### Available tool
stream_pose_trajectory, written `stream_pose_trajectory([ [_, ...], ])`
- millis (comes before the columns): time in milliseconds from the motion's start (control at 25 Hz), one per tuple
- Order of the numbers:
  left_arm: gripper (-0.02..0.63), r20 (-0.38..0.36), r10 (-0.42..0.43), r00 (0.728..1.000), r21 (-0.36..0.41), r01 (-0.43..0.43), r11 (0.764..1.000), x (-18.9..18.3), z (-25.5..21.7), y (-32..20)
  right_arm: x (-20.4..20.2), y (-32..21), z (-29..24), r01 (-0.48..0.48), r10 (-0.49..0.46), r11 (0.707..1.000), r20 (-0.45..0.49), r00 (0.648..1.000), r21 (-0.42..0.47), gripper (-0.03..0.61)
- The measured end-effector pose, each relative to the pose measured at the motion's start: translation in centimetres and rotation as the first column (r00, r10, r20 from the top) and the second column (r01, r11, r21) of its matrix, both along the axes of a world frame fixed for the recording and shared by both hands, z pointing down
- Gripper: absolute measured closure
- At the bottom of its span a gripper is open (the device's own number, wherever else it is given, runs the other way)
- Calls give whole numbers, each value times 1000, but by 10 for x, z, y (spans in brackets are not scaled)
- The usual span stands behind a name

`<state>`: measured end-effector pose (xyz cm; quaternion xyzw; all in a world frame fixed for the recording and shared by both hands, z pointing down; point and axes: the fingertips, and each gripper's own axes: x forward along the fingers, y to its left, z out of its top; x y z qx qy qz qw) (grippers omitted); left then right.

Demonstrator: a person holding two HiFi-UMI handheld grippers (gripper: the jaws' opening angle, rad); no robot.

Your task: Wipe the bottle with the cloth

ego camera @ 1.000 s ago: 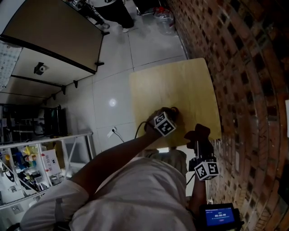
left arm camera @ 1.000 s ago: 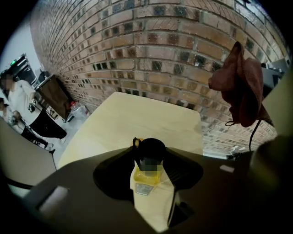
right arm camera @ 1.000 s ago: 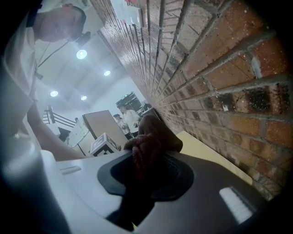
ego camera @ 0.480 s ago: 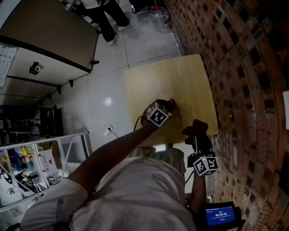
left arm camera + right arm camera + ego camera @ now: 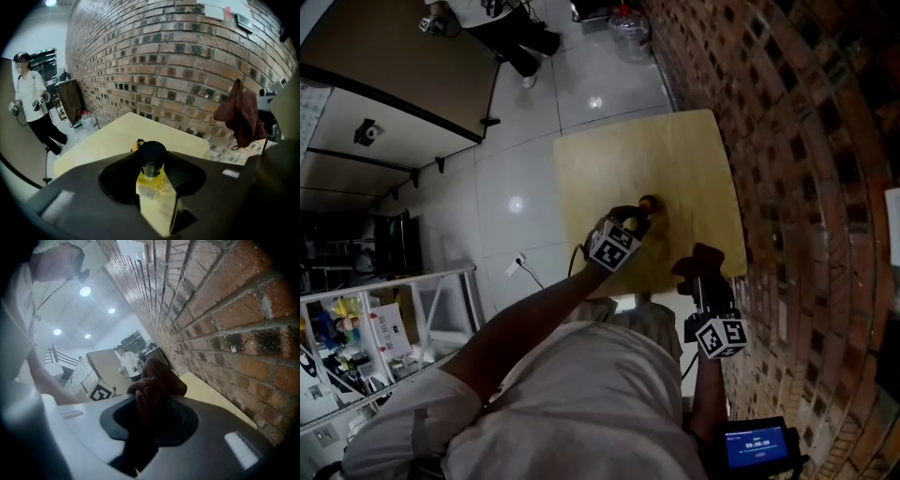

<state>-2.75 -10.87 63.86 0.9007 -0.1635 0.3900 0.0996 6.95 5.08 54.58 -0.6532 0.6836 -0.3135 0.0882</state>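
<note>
At the pale wooden worktop [image 5: 675,155], the fingers of the left gripper [image 5: 632,220], having just been closing, are pinching the square yellow-filled bottle with a black cap [image 5: 151,183], while the right gripper [image 5: 705,281] is clamping the dark red cloth [image 5: 151,389] apart from it, leaving all wiping seemingly undone.

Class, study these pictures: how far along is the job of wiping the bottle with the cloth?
Done: both things are gripped. The left gripper, whose jaws have just been closing, is shut on the bottle of yellow liquid. The right gripper is shut on the dark red cloth.
In hand: bringing the two together; in the left gripper view the cloth hangs apart from the bottle.
Left: the wiping itself, as there is no contact yet.
</note>
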Motion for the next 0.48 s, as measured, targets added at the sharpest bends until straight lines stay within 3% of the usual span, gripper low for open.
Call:
stream_pose_trajectory([
  [200, 437, 2, -10, 1000, 42, 10, 999, -25, 5, 15, -6, -7, 2, 25, -25, 1000, 3, 1000, 1, 499],
  [480, 437, -2, -106, 994, -29, 105, 994, -65, 13, 16, -14, -16, -2, 63, -63, 998, 0, 998, 9, 500],
])
